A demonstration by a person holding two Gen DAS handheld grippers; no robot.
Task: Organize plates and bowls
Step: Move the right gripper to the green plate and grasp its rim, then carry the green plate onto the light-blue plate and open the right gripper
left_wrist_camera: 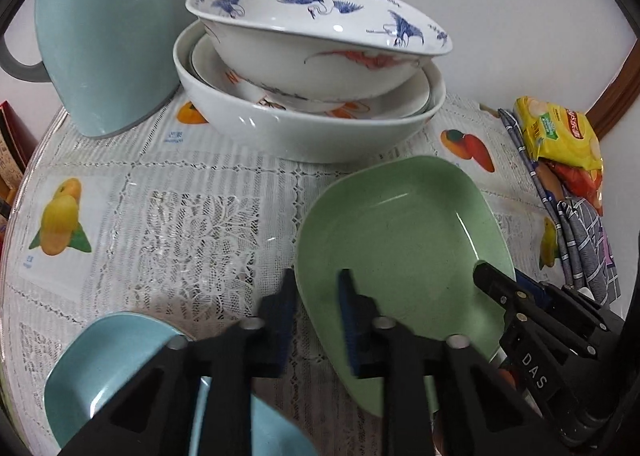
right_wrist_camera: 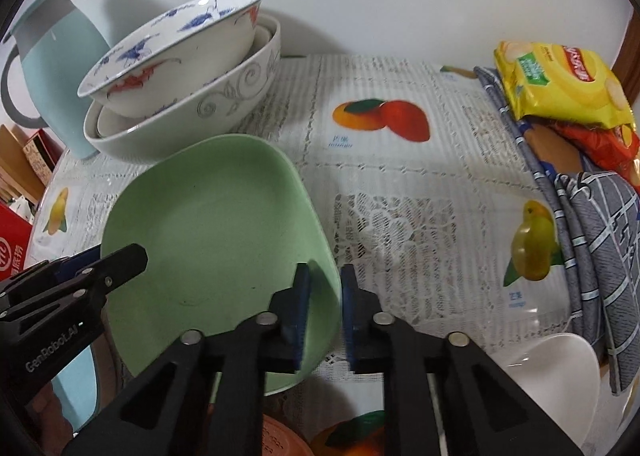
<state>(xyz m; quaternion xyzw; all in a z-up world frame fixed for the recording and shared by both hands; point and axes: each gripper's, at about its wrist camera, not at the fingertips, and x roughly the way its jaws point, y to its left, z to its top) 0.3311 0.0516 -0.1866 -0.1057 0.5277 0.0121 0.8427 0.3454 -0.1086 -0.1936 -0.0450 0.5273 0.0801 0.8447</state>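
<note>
Both grippers pinch the green plate (right_wrist_camera: 208, 224) in front of the stacked bowls (right_wrist_camera: 180, 88): left gripper (left_wrist_camera: 316, 320) one rim, right gripper (right_wrist_camera: 324, 316) the opposite.

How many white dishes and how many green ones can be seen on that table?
White stacked bowls: 3
White lone bowl: 1
Green plate: 1
Total: 5

jug (right_wrist_camera: 60, 68) upright, rear left | snack packets (right_wrist_camera: 560, 76) on folded cloth (right_wrist_camera: 600, 240) | lace tablecloth (right_wrist_camera: 420, 216)
</note>
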